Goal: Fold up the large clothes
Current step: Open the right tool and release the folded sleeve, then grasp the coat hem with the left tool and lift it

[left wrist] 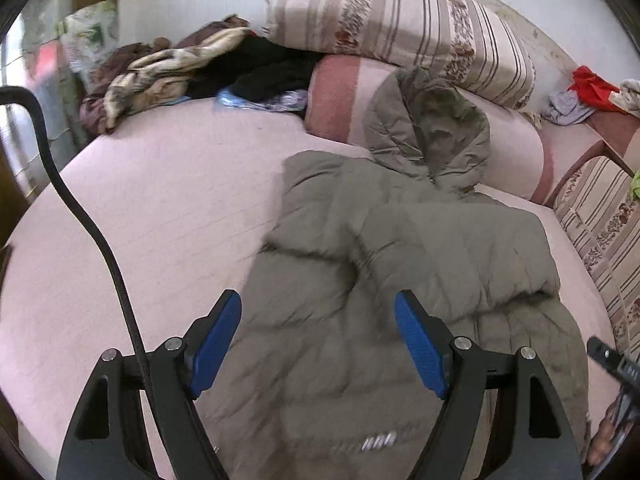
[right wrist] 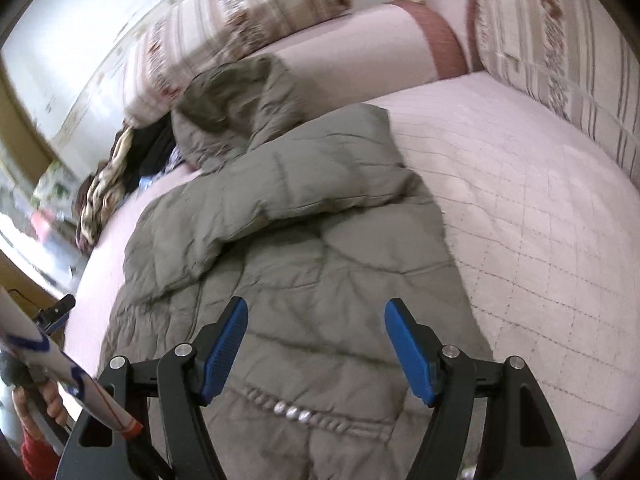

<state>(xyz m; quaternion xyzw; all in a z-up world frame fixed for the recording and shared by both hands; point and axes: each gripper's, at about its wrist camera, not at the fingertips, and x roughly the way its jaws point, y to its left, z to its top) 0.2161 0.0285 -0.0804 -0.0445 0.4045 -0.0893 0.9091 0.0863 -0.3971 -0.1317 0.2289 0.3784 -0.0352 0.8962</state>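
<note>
A large olive-grey padded hooded jacket (left wrist: pixel 400 264) lies on the pink quilted bed (left wrist: pixel 152 216), its hood (left wrist: pixel 432 128) resting against a pink bolster. A sleeve is folded across the body. My left gripper (left wrist: pixel 318 344) is open and empty, hovering over the jacket's lower part. In the right wrist view the same jacket (right wrist: pixel 304 248) fills the middle, its hood (right wrist: pixel 236 108) at the far end. My right gripper (right wrist: pixel 316 348) is open and empty above the lower body near a row of metal snaps (right wrist: pixel 292 408).
A pile of crumpled clothes (left wrist: pixel 188 68) lies at the bed's far left. Striped floral cushions (left wrist: pixel 400 20) and a pink bolster (left wrist: pixel 340 96) line the back. Red and grey cloths (left wrist: pixel 588 92) sit far right. A black cable (left wrist: pixel 80 208) hangs at left. Bare bed (right wrist: pixel 540 240) lies right of the jacket.
</note>
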